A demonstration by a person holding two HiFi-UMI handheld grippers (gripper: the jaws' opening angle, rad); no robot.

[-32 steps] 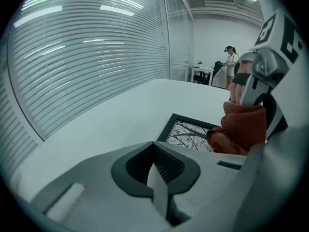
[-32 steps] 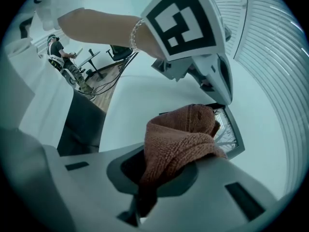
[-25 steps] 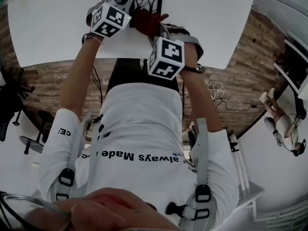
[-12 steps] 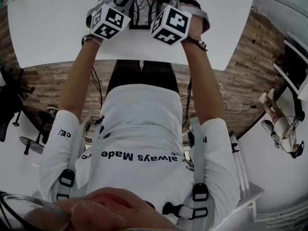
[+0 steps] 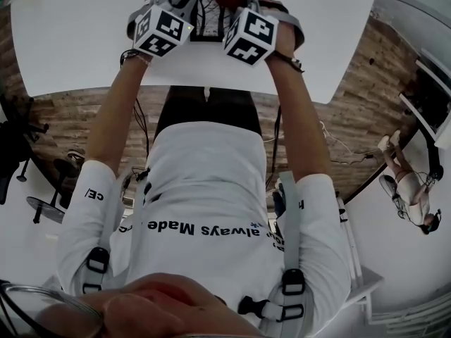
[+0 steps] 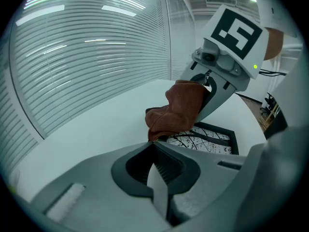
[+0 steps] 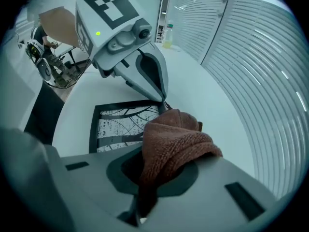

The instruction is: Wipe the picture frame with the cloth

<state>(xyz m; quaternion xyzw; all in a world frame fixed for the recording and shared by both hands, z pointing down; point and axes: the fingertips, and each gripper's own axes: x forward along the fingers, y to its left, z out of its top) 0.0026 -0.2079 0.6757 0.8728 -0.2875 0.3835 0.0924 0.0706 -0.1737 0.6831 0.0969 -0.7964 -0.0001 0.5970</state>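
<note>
While the right gripper (image 7: 152, 158) is clenching its jaws on the brown cloth (image 7: 176, 139), the left gripper (image 6: 151, 146) is pressing its closed, empty jaws against a corner of the picture frame (image 7: 120, 124), seemingly pinning it. Wiping is looking under way: in the head view the cloth is bearing on the frame's 12 o'clock end, leaving the glass toward 6 o'clock. It is lying flat, face up, on the white table (image 5: 84, 27), its long axis apparently running 12 to 6.

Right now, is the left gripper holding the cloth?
No, the brown cloth is clamped in the right gripper, as the right gripper view shows.
</note>
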